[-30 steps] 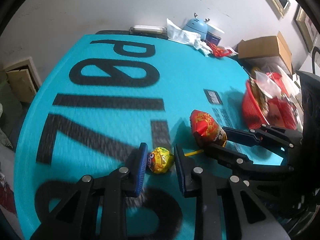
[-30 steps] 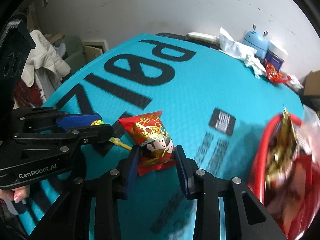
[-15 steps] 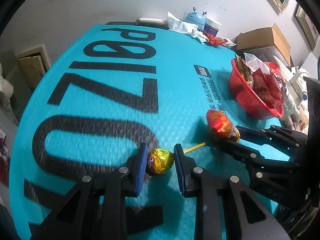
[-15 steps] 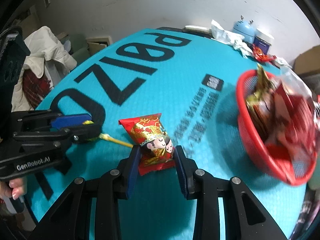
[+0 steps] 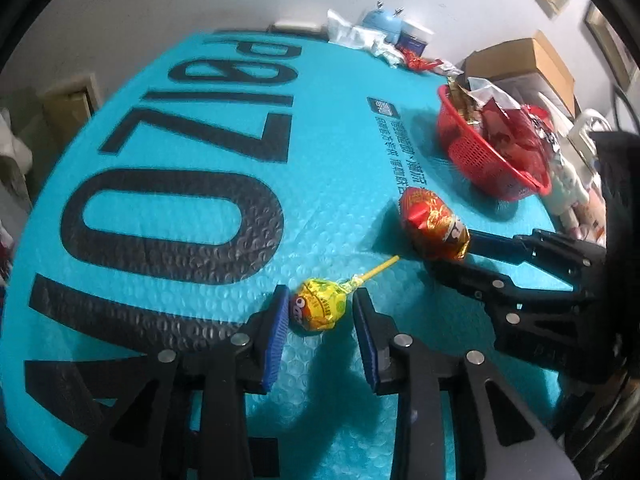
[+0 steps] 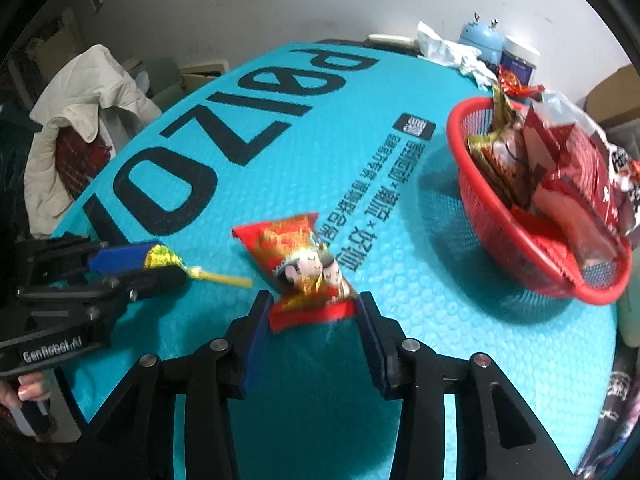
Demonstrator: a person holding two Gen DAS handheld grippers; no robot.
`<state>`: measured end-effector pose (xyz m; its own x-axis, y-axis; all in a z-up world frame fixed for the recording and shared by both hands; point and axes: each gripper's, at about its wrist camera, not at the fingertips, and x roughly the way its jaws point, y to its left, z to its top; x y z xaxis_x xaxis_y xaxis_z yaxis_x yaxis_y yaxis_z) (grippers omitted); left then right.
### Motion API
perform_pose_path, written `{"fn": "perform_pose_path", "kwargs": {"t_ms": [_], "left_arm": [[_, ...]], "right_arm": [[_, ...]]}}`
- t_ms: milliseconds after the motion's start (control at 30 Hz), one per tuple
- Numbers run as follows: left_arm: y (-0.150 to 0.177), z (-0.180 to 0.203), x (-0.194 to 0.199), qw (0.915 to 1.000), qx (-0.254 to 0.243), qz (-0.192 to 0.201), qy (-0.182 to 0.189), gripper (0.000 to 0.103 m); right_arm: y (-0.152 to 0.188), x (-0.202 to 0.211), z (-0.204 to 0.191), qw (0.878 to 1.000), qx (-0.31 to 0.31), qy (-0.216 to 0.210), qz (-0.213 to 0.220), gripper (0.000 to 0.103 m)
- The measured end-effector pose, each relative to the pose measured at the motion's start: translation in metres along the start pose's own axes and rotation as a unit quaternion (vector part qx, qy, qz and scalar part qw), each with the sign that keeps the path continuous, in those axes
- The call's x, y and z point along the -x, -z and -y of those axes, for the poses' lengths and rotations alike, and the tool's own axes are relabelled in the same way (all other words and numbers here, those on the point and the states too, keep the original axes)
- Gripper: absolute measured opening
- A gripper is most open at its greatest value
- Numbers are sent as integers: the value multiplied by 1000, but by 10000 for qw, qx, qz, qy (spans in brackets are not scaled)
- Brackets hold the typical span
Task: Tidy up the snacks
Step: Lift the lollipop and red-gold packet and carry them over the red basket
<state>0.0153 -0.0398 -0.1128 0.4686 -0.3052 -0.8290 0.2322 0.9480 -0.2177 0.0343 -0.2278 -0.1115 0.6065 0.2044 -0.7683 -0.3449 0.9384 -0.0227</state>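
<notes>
My left gripper [image 5: 320, 312] is shut on a yellow-wrapped lollipop [image 5: 318, 309], its yellow stick pointing up and right, held above the teal mat. My right gripper [image 6: 310, 308] is shut on the bottom edge of a red and gold snack packet [image 6: 298, 262] printed with two cartoon faces. The packet [image 5: 434, 226] and right gripper also show at the right of the left wrist view. The left gripper with the lollipop [image 6: 162, 256] shows at the left of the right wrist view. A red mesh basket [image 6: 500, 216] holding several snack packs stands to the right.
The teal bubble mat [image 5: 208, 128] with large black letters covers the table. At the far edge are a blue gadget [image 6: 482, 38], white tissue [image 6: 444, 50], a jar [image 6: 518, 62] and red wrappers. A cardboard box [image 5: 520, 60] is beyond the basket [image 5: 480, 152]. A white jacket [image 6: 76, 120] hangs left.
Both grippers have risen and drawn back with their snacks; the table looks farther below. The basket has come more fully into both views.
</notes>
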Motion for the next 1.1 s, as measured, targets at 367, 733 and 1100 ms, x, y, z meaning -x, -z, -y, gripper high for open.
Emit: {"fn": "perform_pose_path", "kwargs": {"t_ms": [367, 733, 1100], "left_arm": [[7, 2, 10, 9994, -84, 254, 223, 48], [-5, -1, -4, 9989, -414, 168, 156, 48], [8, 11, -3, 9952, -696, 540, -435, 37]], "right_arm": [[-9, 9, 0, 9988, 406, -203, 197, 61], [-21, -15, -7, 9952, 862, -459, -7, 63], [-12, -13, -5, 9960, 859, -188, 162, 43]]}}
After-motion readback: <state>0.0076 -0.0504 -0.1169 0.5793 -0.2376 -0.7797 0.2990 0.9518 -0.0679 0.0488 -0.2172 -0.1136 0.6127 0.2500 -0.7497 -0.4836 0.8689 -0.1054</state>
